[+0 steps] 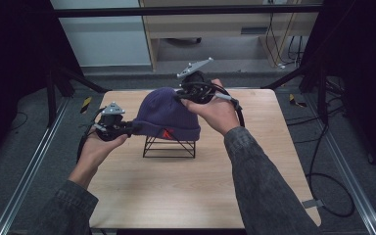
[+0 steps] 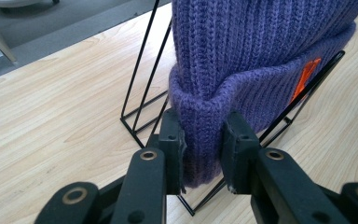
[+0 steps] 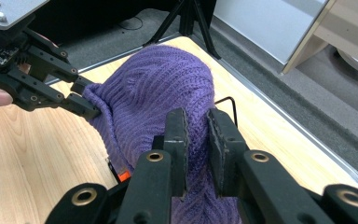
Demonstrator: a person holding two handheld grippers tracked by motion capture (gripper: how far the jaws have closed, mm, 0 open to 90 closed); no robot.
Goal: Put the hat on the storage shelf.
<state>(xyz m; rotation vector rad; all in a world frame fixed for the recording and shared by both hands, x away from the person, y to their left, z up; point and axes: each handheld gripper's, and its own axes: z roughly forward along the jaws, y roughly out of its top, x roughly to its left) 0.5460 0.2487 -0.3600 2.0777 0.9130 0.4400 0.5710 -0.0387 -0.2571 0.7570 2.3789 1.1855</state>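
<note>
- Purple beanie (image 1: 166,113) draped over black wire stand (image 1: 169,146), mid-table, orange tag facing near side.
- Left gripper (image 1: 133,128) clamped on folded cuff at beanie's left edge; cuff fabric pinched between the pads (image 2: 175,140).
- Right gripper (image 1: 179,95) clamped on knit at far-right crown.
- Judging progress: both grips made, beanie on stand but bunched; either seating or lifting off, cannot tell which.
- Left to do: release or lift clear.

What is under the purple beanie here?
A black wire stand on the wooden table sits under the purple beanie; its lower rods and base show. The stand's top is covered by the knit, so its shape there cannot be seen.
</note>
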